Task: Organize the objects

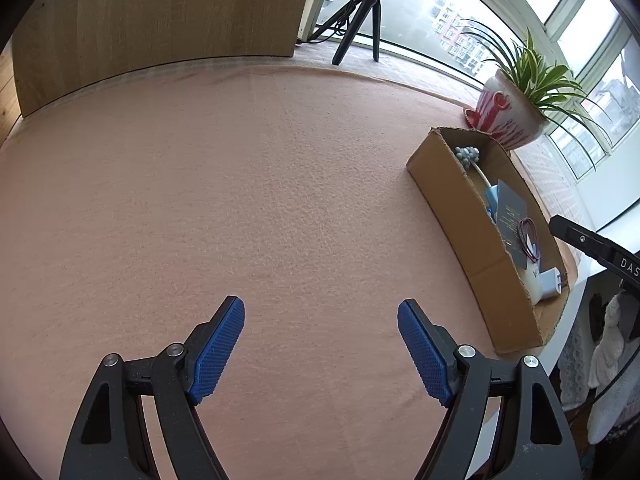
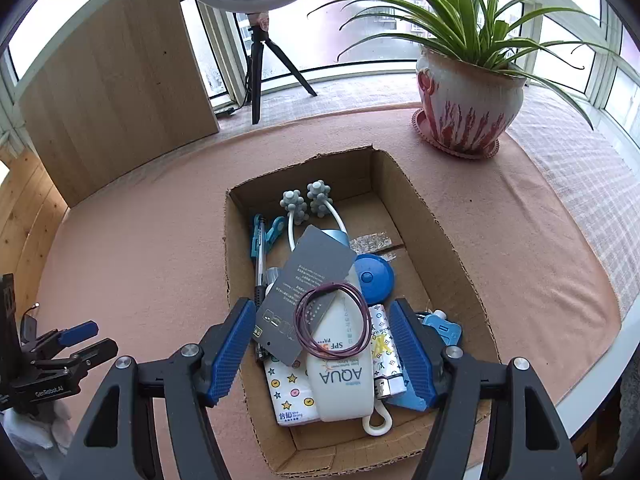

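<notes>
**Box nearly packed: slip risks above a loose stack**

Box [image 2: 436, 216], corrugated cardboard with ragged torn rims, sits on the pink felt surface [image 1: 240, 184] beside the plant pot [image 2: 468, 108]. My right fingers [image 2: 320, 344] stand released, straddling the stack without pressing it; my left fingers [image 1: 320, 344] hang spread over bare felt, holding nothing. Thin purple cord [image 2: 332, 320] lies coiled on a smooth grey card [image 2: 304, 284] and a glossy white bottle [image 2: 344, 376]. Withdrawing carelessly, I judge, could snag the cord on my ribbed blue pads or tip the slick card. A knobbly grey massager [image 2: 308, 202] and round blue case [image 2: 374, 278] lie deeper in.
</notes>
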Motion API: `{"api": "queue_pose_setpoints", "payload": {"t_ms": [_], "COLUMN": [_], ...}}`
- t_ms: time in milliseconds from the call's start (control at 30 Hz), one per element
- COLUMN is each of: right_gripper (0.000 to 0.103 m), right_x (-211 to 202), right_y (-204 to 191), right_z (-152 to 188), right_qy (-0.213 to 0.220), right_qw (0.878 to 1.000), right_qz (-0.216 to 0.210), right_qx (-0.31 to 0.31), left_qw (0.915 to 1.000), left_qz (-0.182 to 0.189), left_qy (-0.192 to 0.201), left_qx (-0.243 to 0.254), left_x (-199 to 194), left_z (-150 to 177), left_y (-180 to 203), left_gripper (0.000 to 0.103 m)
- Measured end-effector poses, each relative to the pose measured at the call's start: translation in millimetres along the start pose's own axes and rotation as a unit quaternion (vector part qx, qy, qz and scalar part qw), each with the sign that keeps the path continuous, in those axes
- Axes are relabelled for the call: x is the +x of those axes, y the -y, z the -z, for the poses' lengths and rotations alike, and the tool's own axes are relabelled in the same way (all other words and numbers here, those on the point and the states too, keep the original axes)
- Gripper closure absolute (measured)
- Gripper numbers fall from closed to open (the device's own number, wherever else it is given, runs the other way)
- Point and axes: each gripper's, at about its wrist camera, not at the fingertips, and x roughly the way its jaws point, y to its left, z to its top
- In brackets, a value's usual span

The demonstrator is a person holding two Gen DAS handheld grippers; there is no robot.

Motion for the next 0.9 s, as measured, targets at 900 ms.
{"api": "queue_pose_setpoints", "payload": {"t_ms": [900], "right_gripper": [0.037], "right_x": [-10], "right_y": [-137], "right_z": [11], "right_qy": [0.016], "right_qw": [0.994], "right_qz": [-0.048], "right_qx": [-0.094], "left_qw": [0.9974], "left_qz": [-0.033], "left_qy": [0.053], "left_qx": [-0.036], "left_x": [-76], "left_z": [5], "left_y": [-46], "left_gripper": [0.016]}}
